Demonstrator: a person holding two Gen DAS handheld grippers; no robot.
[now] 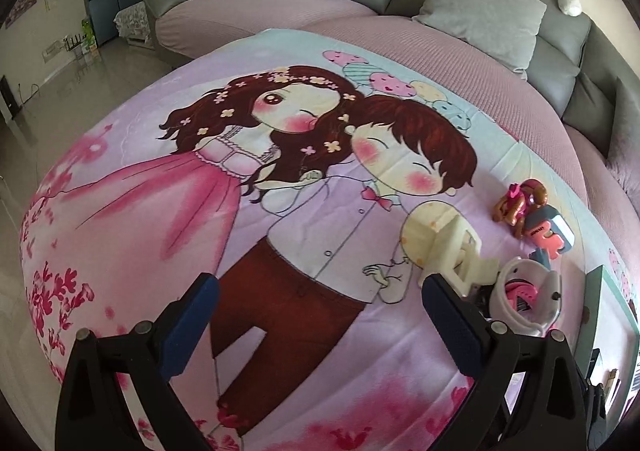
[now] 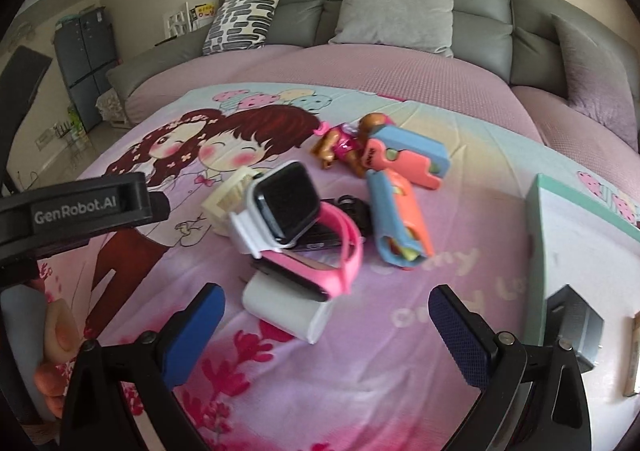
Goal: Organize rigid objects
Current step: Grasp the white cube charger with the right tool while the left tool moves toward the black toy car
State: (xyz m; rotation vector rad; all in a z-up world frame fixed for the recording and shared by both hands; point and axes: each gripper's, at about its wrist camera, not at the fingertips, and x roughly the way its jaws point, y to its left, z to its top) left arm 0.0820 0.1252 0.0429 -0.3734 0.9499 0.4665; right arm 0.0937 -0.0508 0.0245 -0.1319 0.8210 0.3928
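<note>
Toys heaped on a cartoon blanket [image 2: 460, 263] over a sofa [image 2: 400, 63]: white watch [image 2: 280, 207] on pink watch [image 2: 320, 267], cream block [image 2: 228, 199] just left, doll [image 2: 344, 143] and two blue-orange cases [image 2: 400, 219] behind. Right gripper [image 2: 326, 335], jaws wide and empty, hovers near the pile; bare blanket lies between its fingers. A teal-edged box [image 2: 580, 251] stands at the right edge. Left gripper [image 1: 320, 311], also wide and empty, hangs over open blanket, the pile beside its right finger [image 1: 452, 315]
</note>
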